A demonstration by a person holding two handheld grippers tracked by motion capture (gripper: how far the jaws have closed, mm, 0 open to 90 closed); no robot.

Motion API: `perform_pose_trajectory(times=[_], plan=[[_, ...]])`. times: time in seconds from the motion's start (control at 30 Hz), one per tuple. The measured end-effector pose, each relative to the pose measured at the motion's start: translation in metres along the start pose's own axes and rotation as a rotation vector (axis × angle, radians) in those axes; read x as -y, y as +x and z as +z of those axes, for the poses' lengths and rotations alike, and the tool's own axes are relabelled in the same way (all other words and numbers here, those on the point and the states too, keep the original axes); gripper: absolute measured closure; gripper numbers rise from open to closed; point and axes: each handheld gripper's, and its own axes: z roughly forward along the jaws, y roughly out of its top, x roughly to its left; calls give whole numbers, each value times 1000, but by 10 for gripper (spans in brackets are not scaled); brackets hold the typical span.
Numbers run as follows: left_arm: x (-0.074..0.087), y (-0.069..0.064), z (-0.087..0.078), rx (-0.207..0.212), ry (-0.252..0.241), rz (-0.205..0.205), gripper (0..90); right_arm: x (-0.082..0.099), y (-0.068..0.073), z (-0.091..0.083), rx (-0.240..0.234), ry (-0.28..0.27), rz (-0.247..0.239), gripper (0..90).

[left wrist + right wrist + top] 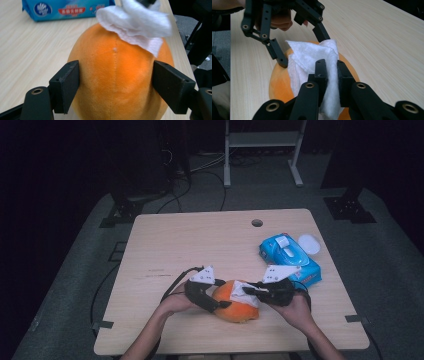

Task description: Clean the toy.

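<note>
Near the front edge of the light wooden tabletop [200, 235], the left gripper [115, 85] clamps a round orange plush toy [115, 82] between its jaws, while the right gripper [331, 72] pinches a crumpled white tissue [312, 57] against the toy's top. A blue tissue pack [290, 257] lies toward the right edge.

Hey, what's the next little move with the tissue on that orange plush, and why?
Probably drag the white tissue sideways across the orange plush in a short wiping stroke. The right tongs are shut on the tissue, which lies draped over the plush's top, and the left tongs press the plush's sides and steady it on the table.
</note>
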Motion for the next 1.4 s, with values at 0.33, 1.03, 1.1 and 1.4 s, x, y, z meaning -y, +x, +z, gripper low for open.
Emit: perform_pose_trajectory(times=[0.33, 1.03, 1.1, 1.4], plan=[[9, 7, -2, 27, -5, -38, 244, 18, -9, -4, 5, 4, 60, 810], [8, 10, -5, 10, -44, -64, 276, 34, -16, -7, -15, -25, 139, 808], [10, 12, -5, 13, -46, -70, 276, 39, -16, -8, -18, -20, 150, 808], [12, 13, -4, 8, -51, -89, 278, 26, -3, -8, -49, -40, 104, 808]])
